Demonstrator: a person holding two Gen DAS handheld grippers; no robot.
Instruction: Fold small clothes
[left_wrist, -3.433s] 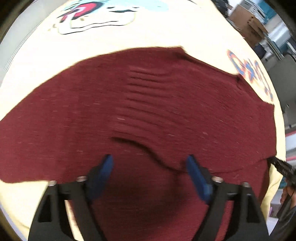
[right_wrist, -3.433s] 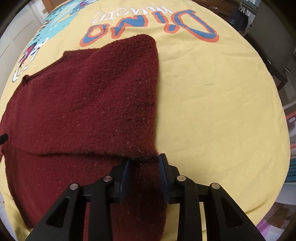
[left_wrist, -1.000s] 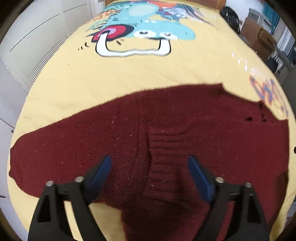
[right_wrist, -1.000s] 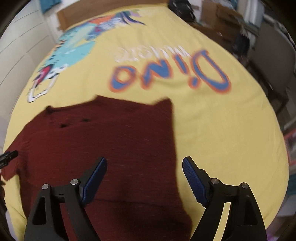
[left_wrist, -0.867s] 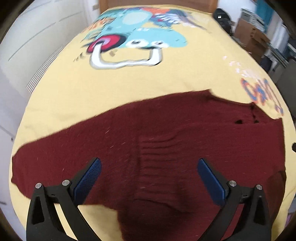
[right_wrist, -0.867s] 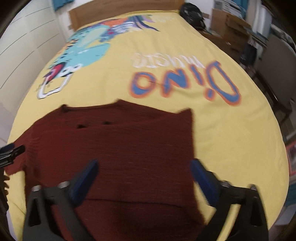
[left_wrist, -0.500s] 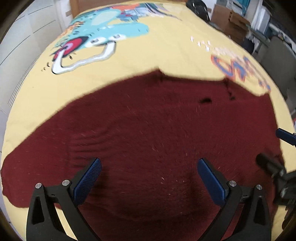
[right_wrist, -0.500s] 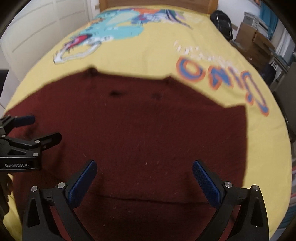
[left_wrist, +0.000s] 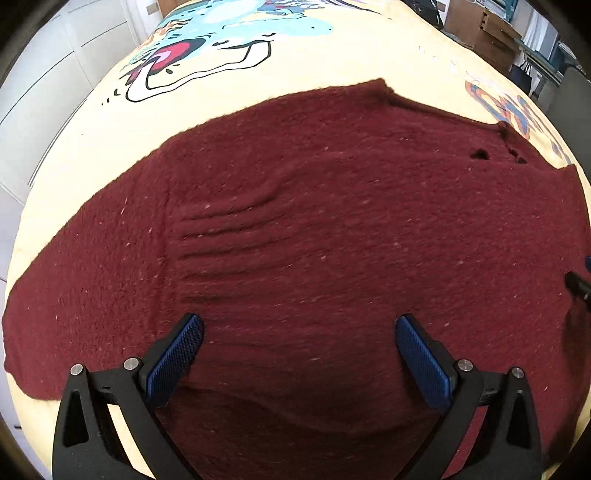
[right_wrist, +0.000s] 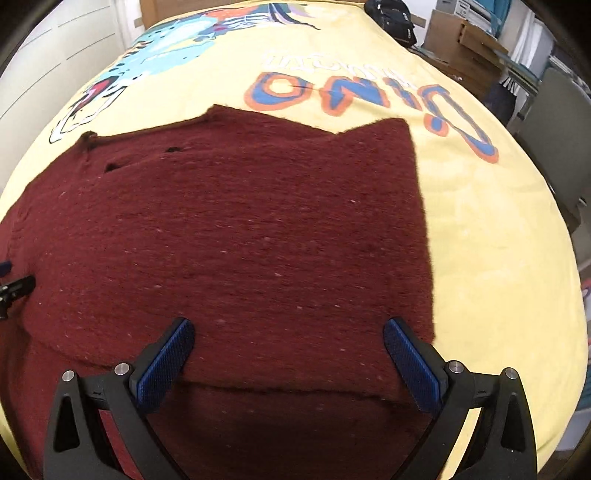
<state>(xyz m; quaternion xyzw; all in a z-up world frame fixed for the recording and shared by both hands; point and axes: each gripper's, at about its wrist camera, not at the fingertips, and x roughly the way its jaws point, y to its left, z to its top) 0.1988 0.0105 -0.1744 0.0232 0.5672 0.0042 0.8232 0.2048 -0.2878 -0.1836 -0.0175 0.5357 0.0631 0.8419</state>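
Note:
A dark red knitted sweater (left_wrist: 332, 240) lies flat on a yellow dinosaur-print bedspread (left_wrist: 295, 59). It also fills the right wrist view (right_wrist: 240, 229), with a sleeve folded over the body and a folded edge near the bottom. My left gripper (left_wrist: 299, 350) is open and empty, just above the sweater near its ribbed cuff (left_wrist: 221, 236). My right gripper (right_wrist: 288, 354) is open and empty above the folded edge. The right gripper's tip shows at the right edge of the left wrist view (left_wrist: 578, 282), and the left gripper's tip shows at the left edge of the right wrist view (right_wrist: 14, 288).
The bedspread (right_wrist: 498, 240) carries a "DINO" print (right_wrist: 369, 92). White cupboard doors (left_wrist: 44, 92) stand at the left. Cardboard boxes (right_wrist: 469, 40) and a grey chair (right_wrist: 554, 122) stand beyond the bed's right side.
The right gripper let go of the sweater sleeve and opened. Both grippers lifted, opened wider, then came back down over the sweater.

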